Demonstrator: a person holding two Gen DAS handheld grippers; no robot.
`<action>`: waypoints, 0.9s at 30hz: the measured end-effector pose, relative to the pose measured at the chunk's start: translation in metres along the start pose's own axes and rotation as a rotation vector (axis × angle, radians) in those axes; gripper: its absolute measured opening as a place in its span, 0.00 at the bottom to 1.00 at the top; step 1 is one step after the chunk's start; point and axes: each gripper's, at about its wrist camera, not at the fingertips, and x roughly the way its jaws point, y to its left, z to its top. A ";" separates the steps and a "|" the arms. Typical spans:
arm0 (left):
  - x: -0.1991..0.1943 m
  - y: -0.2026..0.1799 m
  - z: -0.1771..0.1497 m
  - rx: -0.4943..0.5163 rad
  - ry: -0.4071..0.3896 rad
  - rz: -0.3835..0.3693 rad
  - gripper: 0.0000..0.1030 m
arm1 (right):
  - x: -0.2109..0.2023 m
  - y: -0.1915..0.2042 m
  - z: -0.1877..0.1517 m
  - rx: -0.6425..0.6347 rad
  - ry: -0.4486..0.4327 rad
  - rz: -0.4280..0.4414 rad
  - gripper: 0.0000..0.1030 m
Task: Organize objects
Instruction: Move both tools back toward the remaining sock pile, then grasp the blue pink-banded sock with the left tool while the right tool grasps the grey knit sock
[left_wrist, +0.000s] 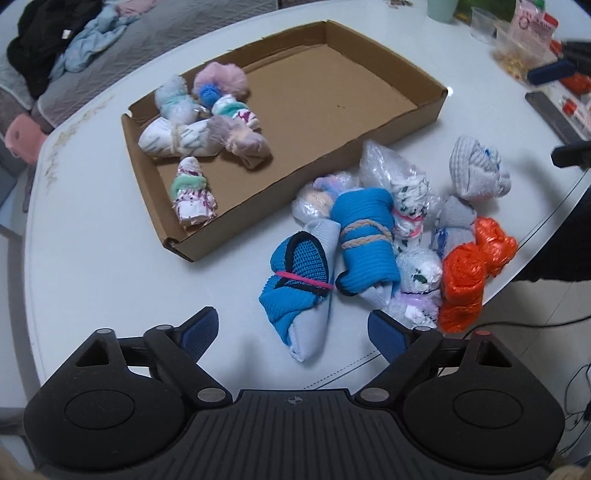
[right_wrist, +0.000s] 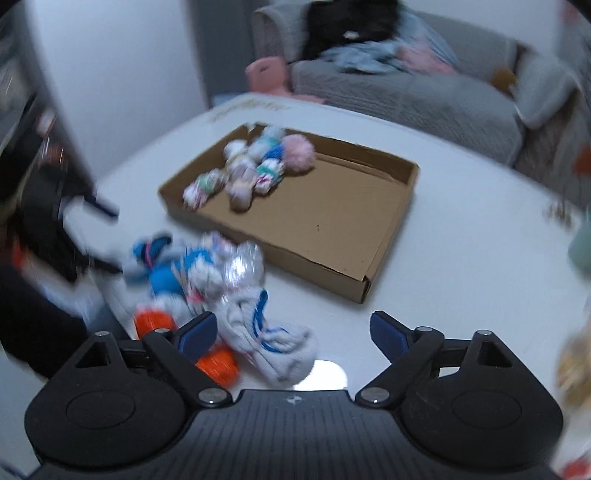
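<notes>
A shallow cardboard tray (left_wrist: 424, 110) lies on the white table (left_wrist: 92, 258), with several tied sock bundles (left_wrist: 207, 129) in its left end. To its right is a loose pile: a blue and grey bundle with a pink band (left_wrist: 299, 280), a blue bundle with a braided tie (left_wrist: 365, 243), bagged socks (left_wrist: 406, 199), a grey bundle (left_wrist: 476, 170) and orange plastic rolls (left_wrist: 469, 280). My left gripper (left_wrist: 295, 332) is open over the pink-banded bundle's near end, its pads clear of it. The right wrist view is blurred. There my right gripper (right_wrist: 291, 330) is open above a white, blue-striped bundle (right_wrist: 273, 343) beside the tray (right_wrist: 391, 236).
A grey sofa (right_wrist: 424, 96) with heaped clothes (left_wrist: 55, 48) and a pink stool (right_wrist: 266, 74) stand beyond the table. A green cup (left_wrist: 441, 9), packets and small clutter (left_wrist: 532, 33) crowd the table's far right. Cables (left_wrist: 535, 325) hang past the table's right edge.
</notes>
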 end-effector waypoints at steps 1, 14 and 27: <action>0.002 -0.001 0.001 0.014 0.006 0.006 0.89 | 0.002 0.006 -0.003 -0.056 0.009 -0.013 0.93; 0.029 0.001 0.000 0.109 0.053 0.005 0.93 | 0.040 0.028 -0.013 -0.268 0.068 -0.003 0.84; 0.046 0.004 0.004 0.170 0.033 0.010 0.92 | 0.052 0.041 -0.020 -0.449 0.095 0.059 0.53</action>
